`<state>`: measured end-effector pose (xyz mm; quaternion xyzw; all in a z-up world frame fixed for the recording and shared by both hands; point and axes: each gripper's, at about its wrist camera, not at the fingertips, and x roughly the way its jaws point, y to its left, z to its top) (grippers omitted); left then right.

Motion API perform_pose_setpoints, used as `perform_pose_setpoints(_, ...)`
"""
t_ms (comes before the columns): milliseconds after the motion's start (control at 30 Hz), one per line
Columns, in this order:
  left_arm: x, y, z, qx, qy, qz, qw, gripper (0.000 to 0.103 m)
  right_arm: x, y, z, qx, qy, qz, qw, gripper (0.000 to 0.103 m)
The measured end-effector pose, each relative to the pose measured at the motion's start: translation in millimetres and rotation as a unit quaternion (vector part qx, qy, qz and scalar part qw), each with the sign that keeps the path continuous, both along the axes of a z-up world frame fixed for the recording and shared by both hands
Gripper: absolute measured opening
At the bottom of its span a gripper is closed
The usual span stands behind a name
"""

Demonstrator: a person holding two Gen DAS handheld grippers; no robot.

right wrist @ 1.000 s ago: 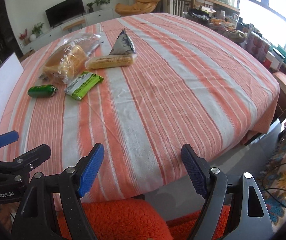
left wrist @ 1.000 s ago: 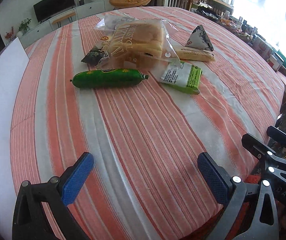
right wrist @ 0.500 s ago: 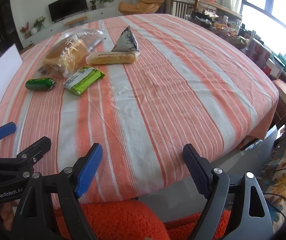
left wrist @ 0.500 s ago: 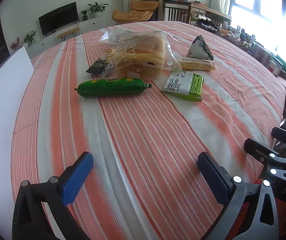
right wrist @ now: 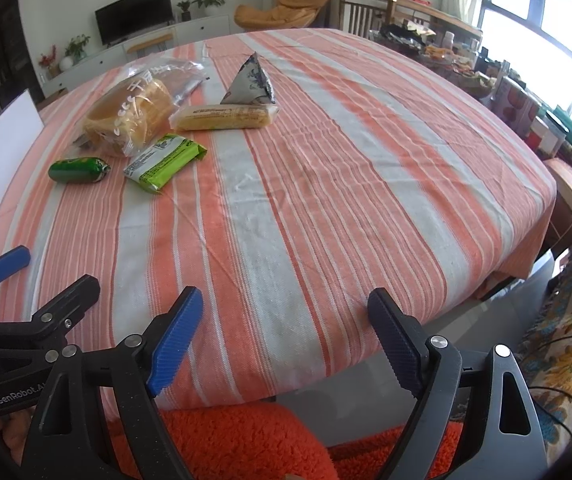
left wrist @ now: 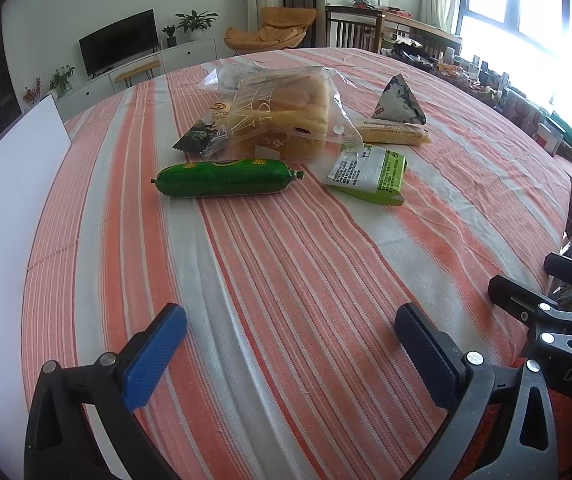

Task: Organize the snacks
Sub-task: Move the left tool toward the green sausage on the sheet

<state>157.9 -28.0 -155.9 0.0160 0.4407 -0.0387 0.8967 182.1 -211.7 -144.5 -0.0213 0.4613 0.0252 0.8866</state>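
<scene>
Bread bag (left wrist: 282, 120) reads "TOAST"; left gripper (left wrist: 290, 350), right gripper (right wrist: 282, 332) fingers spread, empty.

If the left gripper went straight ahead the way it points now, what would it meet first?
Probably bare striped tablecloth, then the green sausage-shaped snack pack; depth is uncertain. The left gripper has open, empty jaws.

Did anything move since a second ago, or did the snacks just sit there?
Only the cameras shifted: both views tilted up a little, showing more room. The left gripper and right gripper stayed open and empty. The green sausage and bread bag didn't move.
</scene>
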Motion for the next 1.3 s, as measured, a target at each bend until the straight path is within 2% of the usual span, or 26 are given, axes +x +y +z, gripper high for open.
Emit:
perform_pose_setpoints(600,-3.1,7.8,0.8,-0.003,0.020,-0.008,0.9998,0.103,0.3,0.1,-0.1,0.000,0.000,0.000,1.000,0.087)
perform_pose_setpoints(700,-6.0,12.0,2.0,-0.005,0.036,-0.001,0.9994,0.103,0.1,0.1,-0.1,0.000,0.000,0.000,1.000,0.087)
perform_pose_setpoints(767,-2.4,17.9,5.1,-0.026,0.053,0.008,0.9982,0.103,0.1,0.0,-0.1,0.001,0.000,0.000,1.000,0.087)
perform_pose_setpoints(867,13.5,33.1,13.5,-0.088,0.074,0.035,0.9928,0.103,0.2,0.1,-0.2,0.000,0.000,0.000,1.000,0.087)
perform_pose_setpoints(933,29.8,39.5,23.6,-0.098,0.075,0.058,0.9907,0.103,0.0,0.0,-0.1,0.001,0.000,0.000,1.000,0.087)
perform_pose_setpoints(1033,61.9,37.6,37.0,-0.066,0.062,0.076,0.9930,0.103,0.0,0.0,-0.2,0.001,0.000,0.001,1.000,0.087)
perform_pose_setpoints(1100,87.0,37.3,34.2,-0.040,0.072,0.092,0.9923,0.103,-0.2,0.0,-0.3,0.000,0.000,0.000,1.000,0.088)
perform_pose_setpoints(1233,118.2,44.2,19.9,-0.042,0.103,0.124,0.9859,0.103,0.6,0.4,-0.1,0.001,-0.001,0.002,1.000,0.088)
perform_pose_setpoints(1300,122.8,46.6,16.1,-0.028,0.109,0.131,0.9850,0.103,1.5,1.1,0.0,0.002,-0.002,0.003,1.000,0.088)
